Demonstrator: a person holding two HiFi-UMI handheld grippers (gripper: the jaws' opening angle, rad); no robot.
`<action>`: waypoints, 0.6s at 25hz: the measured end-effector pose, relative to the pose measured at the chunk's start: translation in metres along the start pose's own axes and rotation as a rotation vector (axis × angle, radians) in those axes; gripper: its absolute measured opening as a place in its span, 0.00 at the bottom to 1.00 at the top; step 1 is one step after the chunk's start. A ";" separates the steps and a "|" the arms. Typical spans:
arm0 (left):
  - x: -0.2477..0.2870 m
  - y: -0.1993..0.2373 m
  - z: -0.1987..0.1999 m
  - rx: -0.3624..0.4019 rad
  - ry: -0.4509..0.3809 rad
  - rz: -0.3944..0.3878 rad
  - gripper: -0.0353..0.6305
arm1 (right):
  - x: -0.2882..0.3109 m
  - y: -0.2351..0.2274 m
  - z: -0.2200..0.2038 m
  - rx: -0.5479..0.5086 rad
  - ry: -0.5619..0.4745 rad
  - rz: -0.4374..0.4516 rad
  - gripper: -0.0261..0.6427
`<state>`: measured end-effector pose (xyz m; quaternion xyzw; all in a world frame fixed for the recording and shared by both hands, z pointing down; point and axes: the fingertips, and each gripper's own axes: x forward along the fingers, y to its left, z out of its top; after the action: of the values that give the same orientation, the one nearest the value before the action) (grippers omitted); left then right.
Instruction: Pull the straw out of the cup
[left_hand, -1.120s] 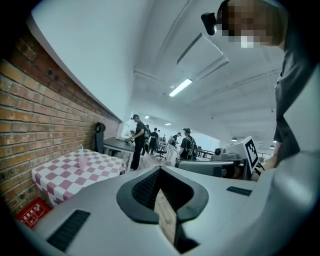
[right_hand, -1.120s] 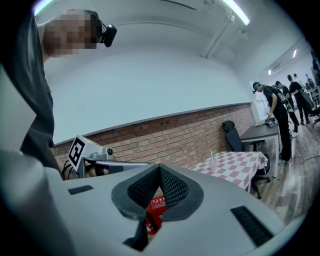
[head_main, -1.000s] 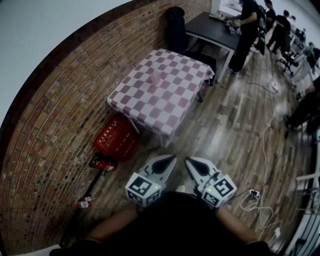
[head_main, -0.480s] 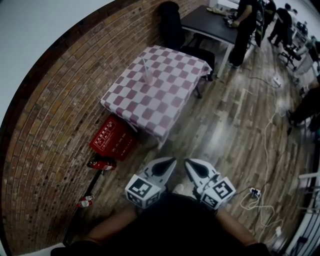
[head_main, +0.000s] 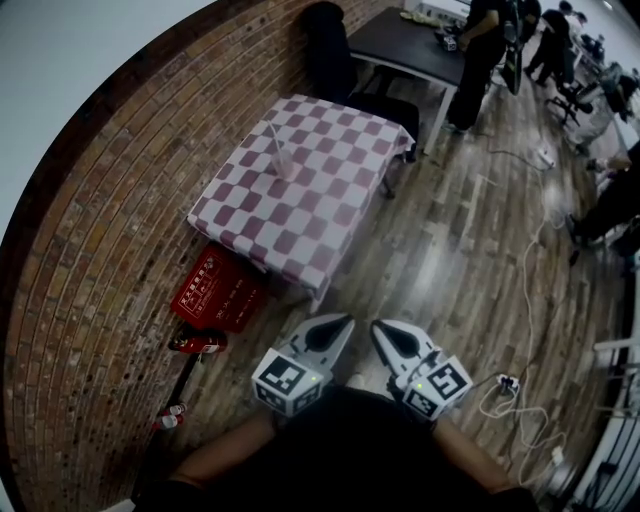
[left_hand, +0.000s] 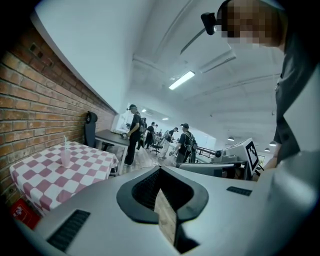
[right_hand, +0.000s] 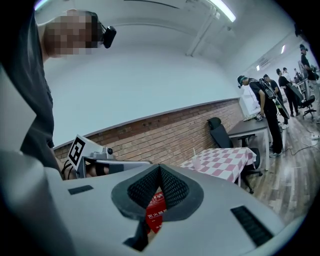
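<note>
**Cup and straw on checked worktop; both grippers held short of it, empty**

1. Brick wall (head_main: 80, 250): runs along the left side, behind the worktop.
2. Bottles (head_main: 168, 410): lying on the wooden floor (head_main: 450, 250) at the foot of the wall; detail too small to tell.
3. Red crate (head_main: 218, 290): on the floor by the wall, partly under the near left edge of the worktop.
4. Worktop (head_main: 310, 215): square, covered with a red-and-white checked cloth, one side along the wall.
5. Cup (head_main: 283, 163): pale, upright, on the wall side of the worktop, towards its far end. Nothing else shows on the cloth.
6. Straw (head_main: 274, 135): in the cup, rising above the rim with a slight lean.
7. Left gripper (head_main: 343, 322): low in the head view, near the person's body, well apart from the worktop. Jaws pressed together, nothing between them. Marker cube at its rear.
8. Right gripper (head_main: 378, 326): just beside the left one, also well apart from the cup. Jaws pressed together, nothing between them.
9. Black chair (head_main: 325, 50): beyond the worktop's far corner, against the wall.
10. Black worktop (head_main: 400, 45): past the chair, small items on its far end.
11. People (head_main: 480, 50): several in dark clothes, standing at and beyond the black worktop.
12. Cables (head_main: 525, 300): white, trailing over the floor at the right, with a power strip (head_main: 508, 384).
</note>
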<state>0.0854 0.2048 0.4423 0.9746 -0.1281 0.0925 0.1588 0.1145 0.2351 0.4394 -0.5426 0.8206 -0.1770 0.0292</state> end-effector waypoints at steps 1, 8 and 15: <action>0.002 0.006 0.002 0.000 -0.003 -0.003 0.06 | 0.006 -0.002 0.001 -0.001 0.003 -0.001 0.06; 0.015 0.057 0.013 -0.009 0.008 -0.029 0.06 | 0.058 -0.019 0.011 -0.003 0.014 -0.013 0.06; 0.006 0.125 0.044 -0.011 0.001 -0.043 0.06 | 0.129 -0.017 0.033 -0.024 0.014 -0.015 0.06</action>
<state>0.0620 0.0745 0.4383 0.9762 -0.1077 0.0888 0.1660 0.0847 0.1039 0.4326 -0.5476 0.8189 -0.1711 0.0156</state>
